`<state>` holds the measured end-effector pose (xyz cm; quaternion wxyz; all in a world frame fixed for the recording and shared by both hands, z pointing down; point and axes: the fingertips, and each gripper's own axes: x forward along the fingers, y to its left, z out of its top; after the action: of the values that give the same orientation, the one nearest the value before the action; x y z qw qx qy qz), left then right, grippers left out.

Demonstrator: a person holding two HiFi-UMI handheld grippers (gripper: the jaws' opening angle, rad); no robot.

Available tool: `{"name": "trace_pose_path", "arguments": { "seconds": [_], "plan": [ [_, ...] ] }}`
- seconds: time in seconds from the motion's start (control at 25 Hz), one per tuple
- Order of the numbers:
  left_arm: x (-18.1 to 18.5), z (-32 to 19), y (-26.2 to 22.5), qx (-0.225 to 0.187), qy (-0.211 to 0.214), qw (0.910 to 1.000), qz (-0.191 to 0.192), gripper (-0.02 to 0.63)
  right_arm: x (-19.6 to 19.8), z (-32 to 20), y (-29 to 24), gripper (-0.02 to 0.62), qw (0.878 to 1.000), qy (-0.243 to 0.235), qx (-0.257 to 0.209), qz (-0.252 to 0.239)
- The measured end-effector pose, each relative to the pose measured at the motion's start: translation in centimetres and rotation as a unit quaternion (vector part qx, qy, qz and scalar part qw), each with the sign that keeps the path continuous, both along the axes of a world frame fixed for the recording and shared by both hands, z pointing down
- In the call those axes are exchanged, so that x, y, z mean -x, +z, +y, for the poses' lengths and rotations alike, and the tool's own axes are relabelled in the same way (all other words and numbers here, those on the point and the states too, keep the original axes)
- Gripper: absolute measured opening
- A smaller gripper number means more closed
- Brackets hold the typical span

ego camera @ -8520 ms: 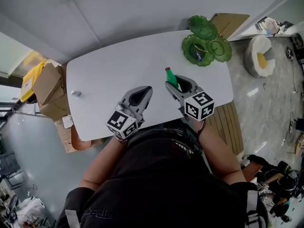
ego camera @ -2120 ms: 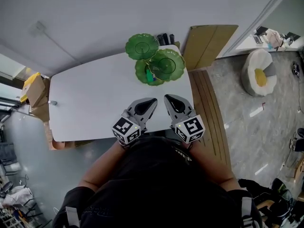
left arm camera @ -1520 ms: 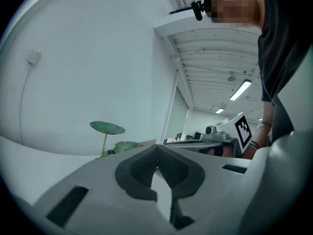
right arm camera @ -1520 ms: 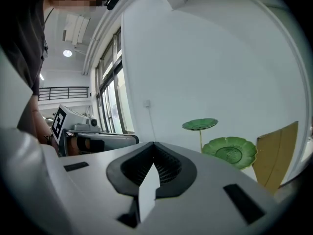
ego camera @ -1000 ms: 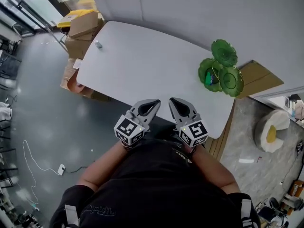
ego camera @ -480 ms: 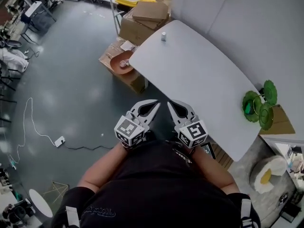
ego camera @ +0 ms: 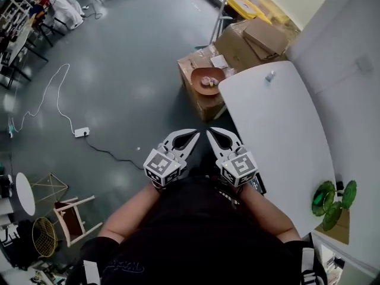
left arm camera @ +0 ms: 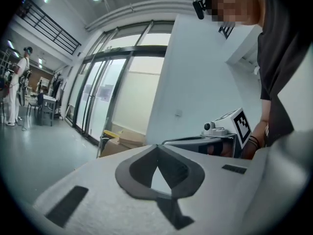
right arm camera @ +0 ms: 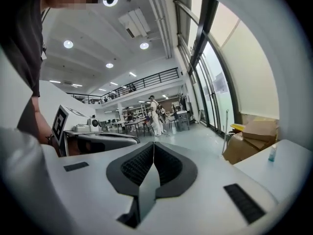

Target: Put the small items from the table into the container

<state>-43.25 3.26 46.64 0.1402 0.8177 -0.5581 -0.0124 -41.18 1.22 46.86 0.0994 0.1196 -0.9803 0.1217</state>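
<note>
- The small pale bottle (ego camera: 270, 76), where did it stand?
- In the head view it stood upright in the upper right, on the white rounded table (ego camera: 279, 135), near that table's upper end. In the right gripper view the same bottle (right arm camera: 270, 153) showed at the right edge, on the table's corner, just beside the brown cardboard boxes (right arm camera: 254, 131).
- And the container?
- The green glossy container of leaf-shaped dishes (ego camera: 325, 193) was at the lower right of the head view, at the opposite end of the table, well apart from the bottle. I could not tell what lay inside it.
- How were the grippers?
- The left gripper (ego camera: 193, 134) and the right gripper (ego camera: 209, 132) were side by side in the middle of the head view, close to the person's body. They were above the dark grey floor (ego camera: 119, 70), left of the table, and touched nothing.
- Were the jaws apart?
- No. In the left gripper view the left gripper (left arm camera: 157, 150) had both pads pressed together with nothing between them. In the right gripper view the right gripper (right arm camera: 152, 150) was the same: pads together, empty.
- What else was near?
- A brown round bowl (ego camera: 208, 78) sat on a cardboard box just left of the table's upper end. A white cable with a socket block (ego camera: 81, 132) lay on the floor at the left.
</note>
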Motion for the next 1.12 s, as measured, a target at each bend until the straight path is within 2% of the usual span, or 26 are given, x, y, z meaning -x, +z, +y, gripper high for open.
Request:
{"name": "trace_pose_path", "arguments": {
  "seconds": [0.16,0.28,0.44,0.56,0.76,0.92,1.04,1.12],
  "plan": [
    [3.5,-3.2,-0.2,0.005,-0.04,0.999,-0.02,0.006,4.2,-4.0,0.1,0.017,0.999,-0.045,-0.007,-0.011],
    [4.9,-6.8,-1.3,-0.002,-0.06,0.9978,-0.03,0.006,5.9,-7.7,-0.9,0.017,0.997,-0.068,-0.017,-0.022],
    [5.4,-11.6,-1.6,-0.001,-0.071,0.9968,-0.036,0.006,6.0,-12.5,-1.6,0.017,0.996,-0.077,-0.02,-0.029],
    [4.7,-14.5,-0.9,0.013,-0.058,0.9977,-0.032,0.006,5.0,-15.6,-0.9,0.017,0.998,-0.064,-0.009,-0.025],
    [3.1,-19.1,-0.2,0.028,-0.004,0.9991,-0.031,0.006,2.3,-20.1,0.9,0.017,0.999,-0.001,0.026,-0.019],
    [2.0,-23.2,1.2,0.035,0.058,0.9974,-0.024,0.006,0.6,-24.1,1.7,0.017,0.997,0.064,0.047,-0.013],
    [0.5,-27.0,1.5,0.029,0.125,0.9917,-0.014,0.006,-1.6,-27.5,1.9,0.017,0.99,0.134,0.045,-0.003],
    [-0.6,-29.8,1.6,0.019,0.181,0.9832,-0.014,0.006,-3.4,-29.9,2.6,0.017,0.981,0.187,0.05,0.009]
  ]
}}
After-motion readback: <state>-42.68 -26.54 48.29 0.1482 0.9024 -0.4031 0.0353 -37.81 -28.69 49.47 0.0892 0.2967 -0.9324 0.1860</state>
